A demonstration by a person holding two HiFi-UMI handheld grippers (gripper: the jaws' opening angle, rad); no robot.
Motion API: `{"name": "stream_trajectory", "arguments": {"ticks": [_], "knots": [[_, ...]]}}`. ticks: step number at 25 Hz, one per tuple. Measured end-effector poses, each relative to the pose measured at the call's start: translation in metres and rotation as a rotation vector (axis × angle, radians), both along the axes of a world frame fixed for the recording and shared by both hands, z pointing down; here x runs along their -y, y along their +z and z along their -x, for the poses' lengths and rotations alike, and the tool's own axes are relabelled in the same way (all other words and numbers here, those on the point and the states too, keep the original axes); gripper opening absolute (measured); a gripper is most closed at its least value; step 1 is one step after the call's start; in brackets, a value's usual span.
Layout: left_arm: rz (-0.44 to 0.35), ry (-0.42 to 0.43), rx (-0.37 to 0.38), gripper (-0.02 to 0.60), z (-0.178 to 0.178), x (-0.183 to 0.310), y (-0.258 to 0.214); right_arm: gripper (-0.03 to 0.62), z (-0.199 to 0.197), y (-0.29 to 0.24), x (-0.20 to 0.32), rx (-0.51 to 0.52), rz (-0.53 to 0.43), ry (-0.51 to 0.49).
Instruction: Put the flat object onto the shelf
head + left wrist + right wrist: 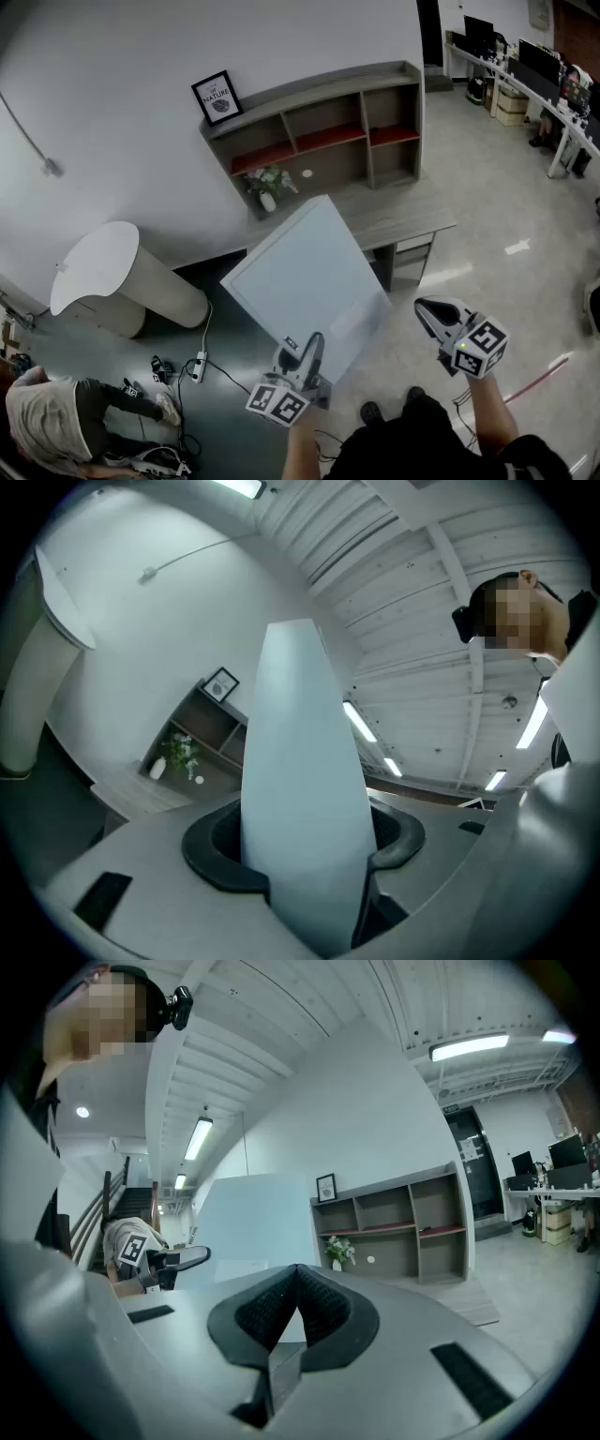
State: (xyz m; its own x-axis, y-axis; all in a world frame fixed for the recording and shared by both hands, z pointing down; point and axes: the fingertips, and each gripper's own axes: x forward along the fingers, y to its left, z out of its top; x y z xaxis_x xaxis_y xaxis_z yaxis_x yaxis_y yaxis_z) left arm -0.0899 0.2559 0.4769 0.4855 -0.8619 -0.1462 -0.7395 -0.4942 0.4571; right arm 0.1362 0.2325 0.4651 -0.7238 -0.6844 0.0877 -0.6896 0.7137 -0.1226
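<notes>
Between the left gripper's (307, 354) jaws sits the flat board (309, 277) — pinched by its lower edge; right gripper (431, 312) pressed together, beside it.

A grey desk (412, 216) carries the shelf (319, 91), topped by a framed picture (217, 97), and a flower vase (268, 200).

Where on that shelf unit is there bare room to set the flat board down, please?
The shelf's top is bare from the picture frame rightward. The desk surface before it is bare right of the flower vase, though the board hides part. A small white thing sits in the lower middle compartment. The left end is crowded.
</notes>
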Motion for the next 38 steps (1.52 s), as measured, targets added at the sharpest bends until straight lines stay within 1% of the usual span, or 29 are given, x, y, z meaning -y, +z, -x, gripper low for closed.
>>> {"name": "stream_trajectory", "arguments": {"ticks": [11, 15, 17, 19, 25, 28, 31, 35, 38], "knots": [[0.0, 0.035, 0.028, 0.264, 0.005, -0.009, -0.002, 0.012, 0.021, -0.001, -0.016, -0.021, 0.007, -0.008], [-0.001, 0.043, 0.02, 0.264, 0.011, -0.01, -0.003, 0.012, 0.032, -0.001, -0.02, 0.013, 0.016, -0.036], [0.0, 0.045, 0.02, 0.264, 0.014, -0.012, -0.003, 0.012, 0.034, -0.001, -0.022, 0.025, 0.011, -0.022], [-0.001, 0.047, 0.021, 0.264, 0.016, -0.014, -0.002, 0.013, 0.034, 0.002, -0.023, 0.012, 0.01, -0.005], [0.001, 0.043, 0.016, 0.264, 0.02, -0.006, -0.002, 0.012, 0.028, 0.004, -0.018, 0.014, 0.032, 0.025], [-0.001, 0.038, 0.015, 0.265, 0.019, 0.005, -0.005, 0.013, 0.024, 0.004, -0.007, 0.014, 0.035, 0.031], [0.0, 0.039, 0.013, 0.264, 0.015, 0.02, -0.007, 0.014, 0.02, 0.008, 0.012, 0.031, 0.04, 0.017], [-0.006, 0.021, 0.028, 0.264, 0.009, 0.047, -0.015, 0.014, 0.016, 0.012, 0.05, 0.059, 0.059, -0.007], [-0.019, -0.008, 0.048, 0.264, 0.005, 0.074, -0.026, 0.013, 0.015, 0.006, 0.081, 0.065, 0.051, -0.038]]}}
